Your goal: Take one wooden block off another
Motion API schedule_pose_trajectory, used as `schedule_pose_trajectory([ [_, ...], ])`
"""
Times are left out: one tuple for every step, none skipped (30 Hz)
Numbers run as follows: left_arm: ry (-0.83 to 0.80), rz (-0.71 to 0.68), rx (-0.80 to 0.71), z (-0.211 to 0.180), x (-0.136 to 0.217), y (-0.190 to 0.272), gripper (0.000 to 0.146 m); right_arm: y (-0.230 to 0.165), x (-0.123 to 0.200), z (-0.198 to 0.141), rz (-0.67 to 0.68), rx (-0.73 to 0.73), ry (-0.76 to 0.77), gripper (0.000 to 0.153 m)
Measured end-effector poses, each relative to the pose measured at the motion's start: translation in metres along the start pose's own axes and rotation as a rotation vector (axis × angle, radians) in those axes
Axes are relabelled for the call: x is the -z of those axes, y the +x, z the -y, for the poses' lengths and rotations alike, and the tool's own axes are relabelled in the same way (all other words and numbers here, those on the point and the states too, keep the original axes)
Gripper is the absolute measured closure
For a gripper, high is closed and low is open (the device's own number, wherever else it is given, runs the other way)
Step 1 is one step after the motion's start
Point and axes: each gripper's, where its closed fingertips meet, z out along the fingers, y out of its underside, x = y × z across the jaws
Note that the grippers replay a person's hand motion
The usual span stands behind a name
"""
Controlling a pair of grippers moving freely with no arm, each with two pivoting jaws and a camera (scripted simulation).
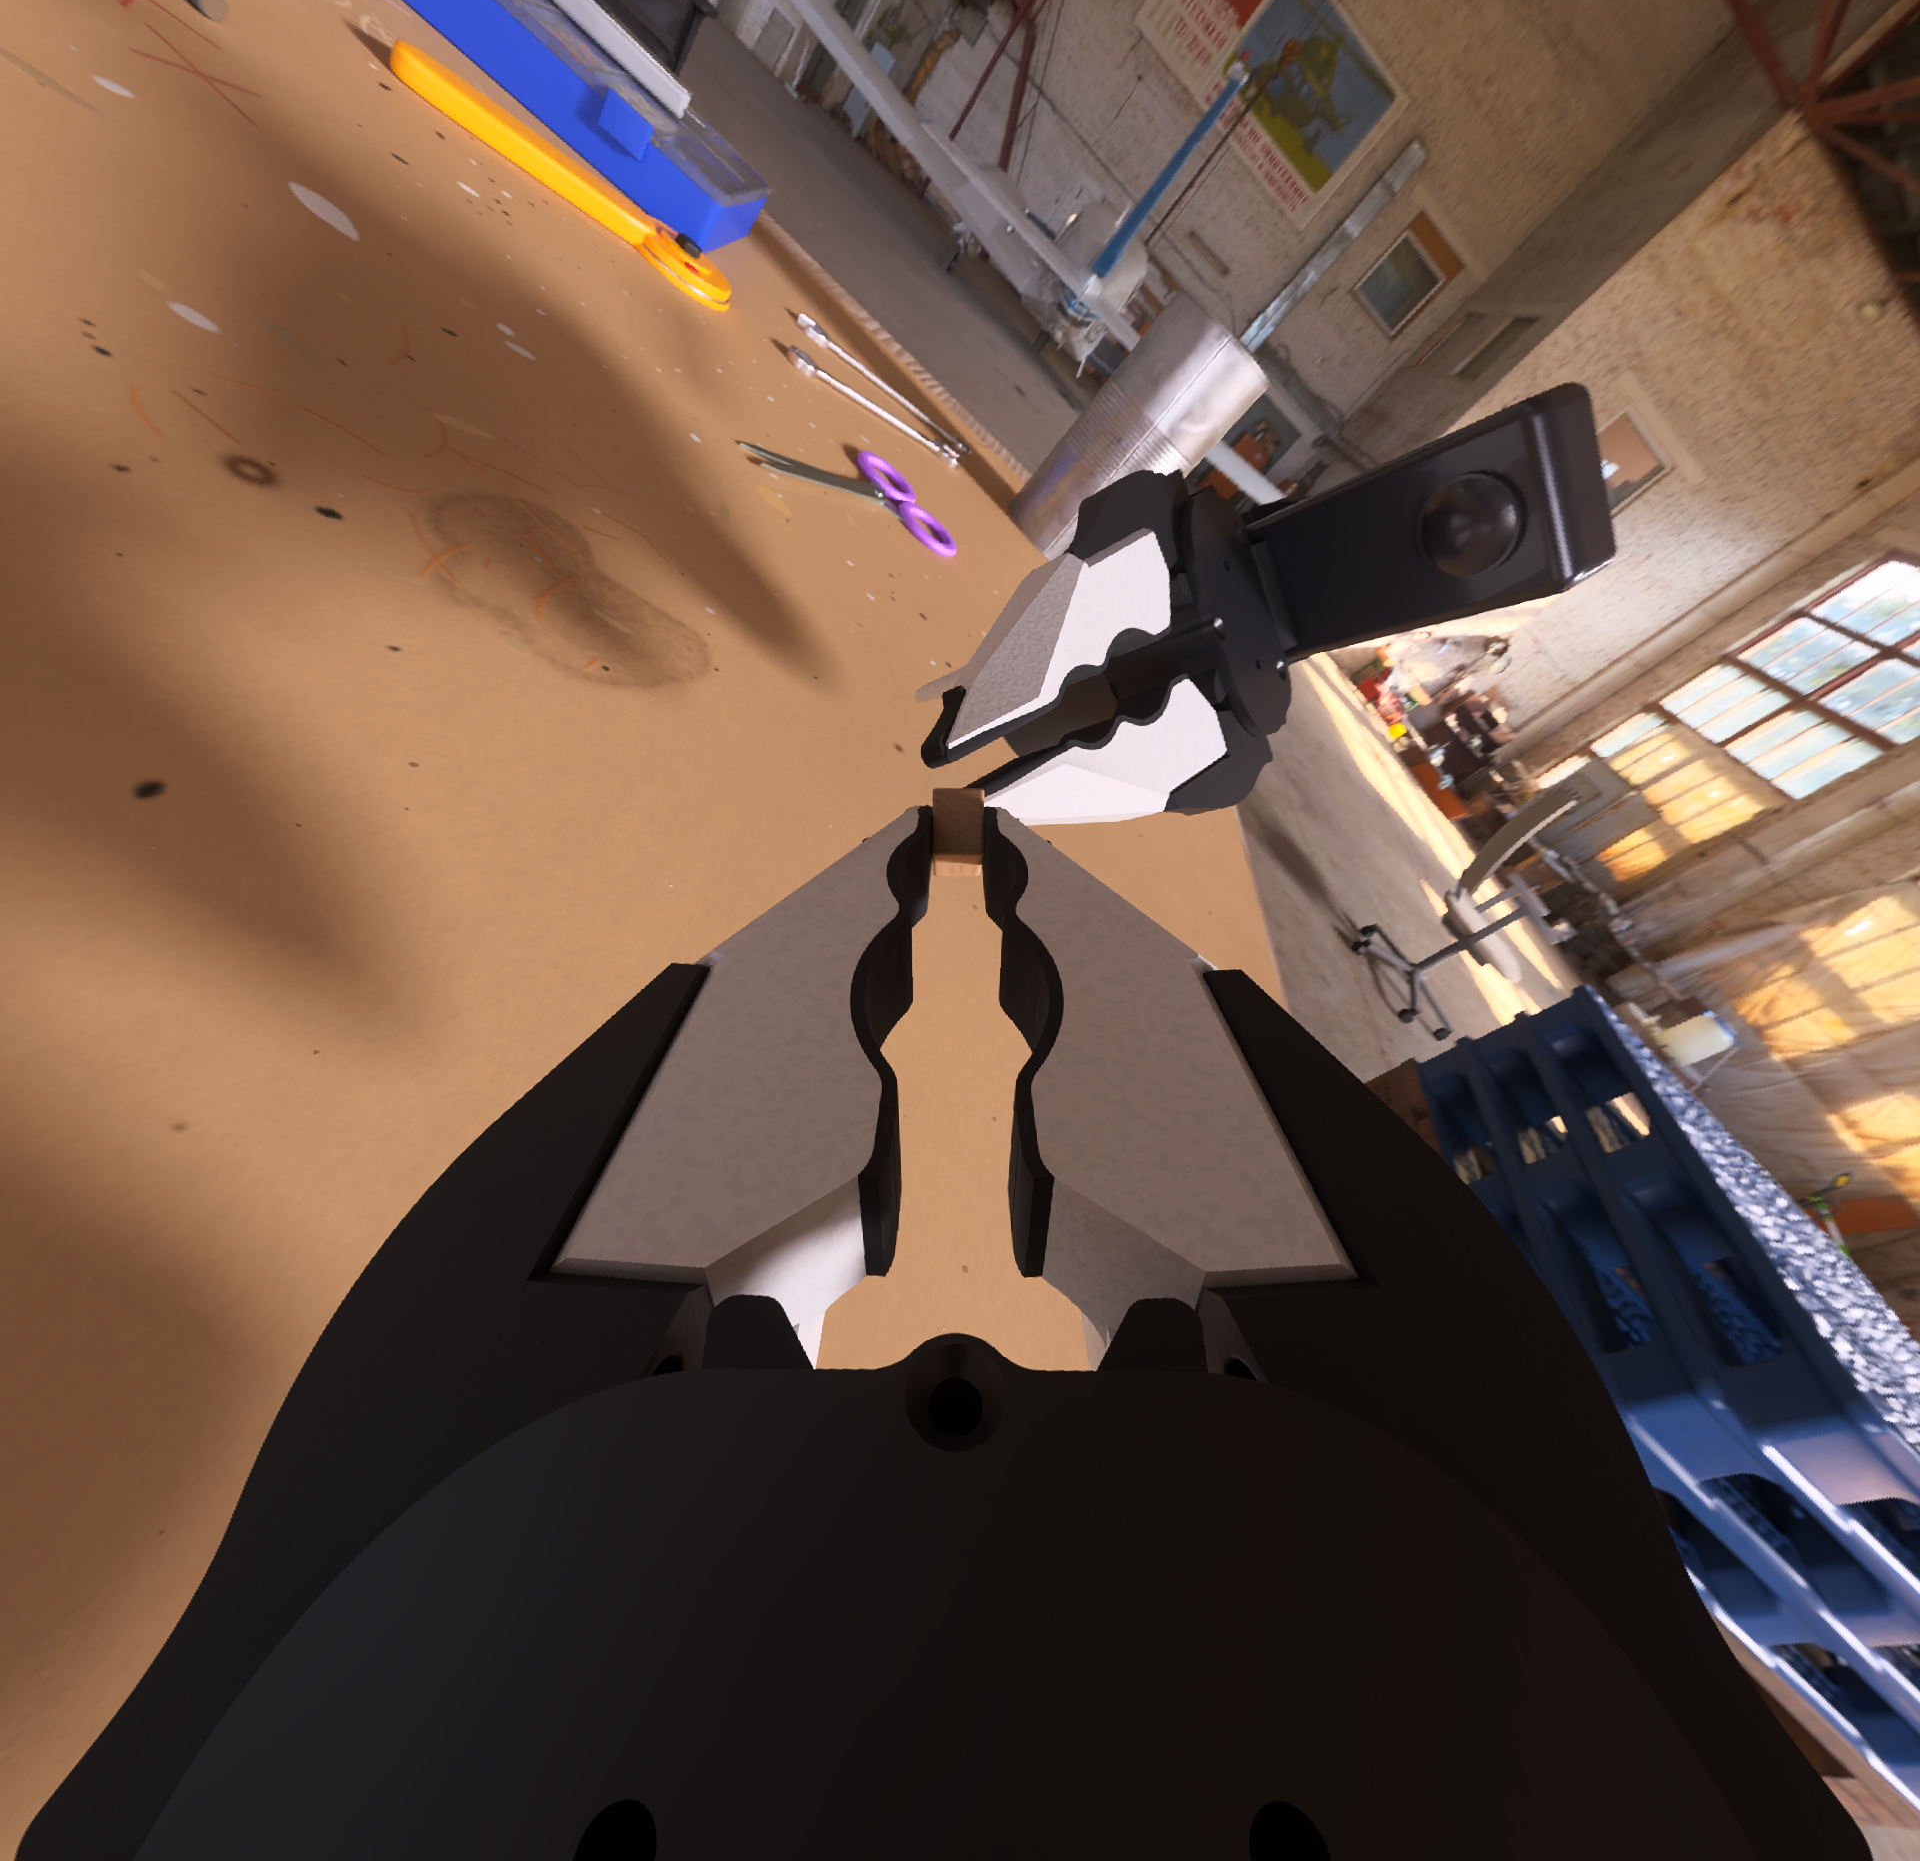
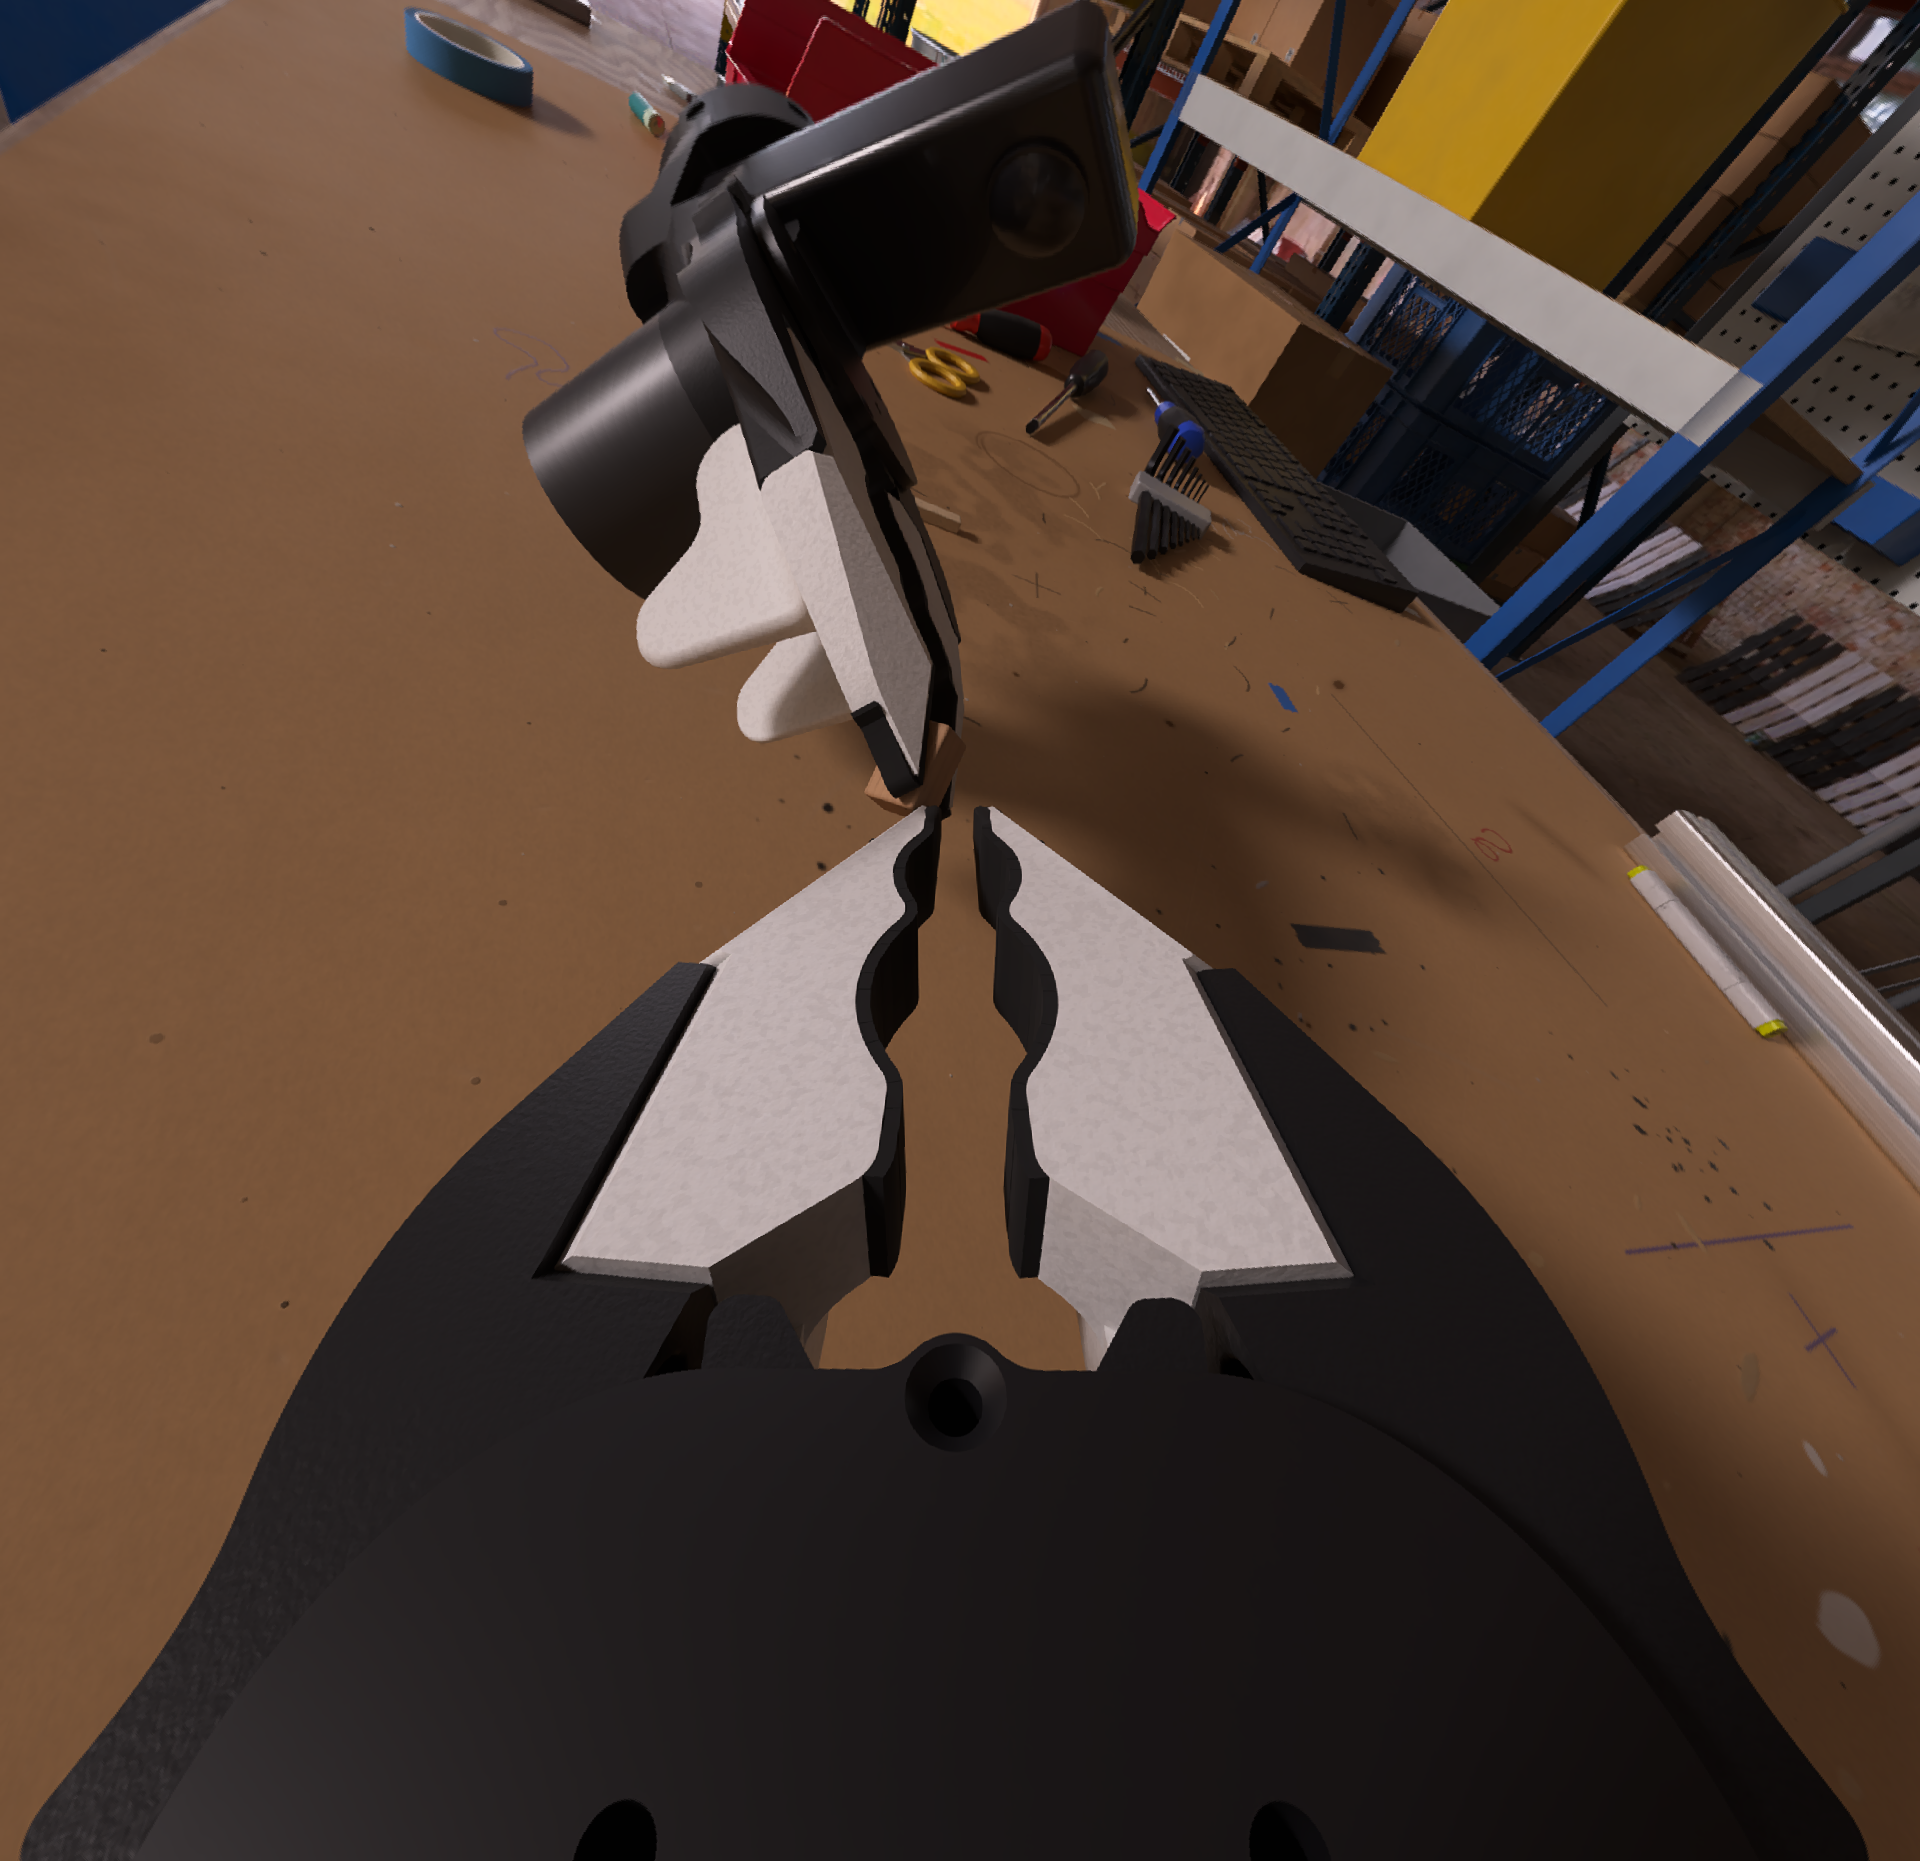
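- The left tool [image 1: 957,843] is clenched on a wooden block [image 1: 957,835], pinched right at its fingertips just above the table [image 1: 312,772].
- The right tool [image 2: 956,824] hangs just beside it, fingers narrowly parted and grasping nothing.
- A second block cannot be told apart here.
- Judged best: keep the pinch firm, lift straight, and keep the tools from colliding.
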Motion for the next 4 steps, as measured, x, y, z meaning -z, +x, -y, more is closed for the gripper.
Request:
schedule_pose_trajectory([
  [0.006,-0.011,0.012,0.0003,0.0003,0.0006,0.137,-0.0001,0.0001,0.0007,0.002,-0.004,0.005,0.147],
  [0.010,-0.017,0.022,0.0005,0.0005,0.0008,0.137,-0.0002,0.0000,0.0009,0.004,-0.006,0.006,0.147],
  [0.011,-0.021,0.030,0.0004,0.0008,0.0008,0.137,-0.0003,-0.0002,0.0010,0.004,-0.005,0.006,0.147],
  [0.011,-0.024,0.035,0.0003,0.0010,0.0008,0.137,-0.0004,-0.0004,0.0010,0.003,-0.002,0.004,0.147],
])
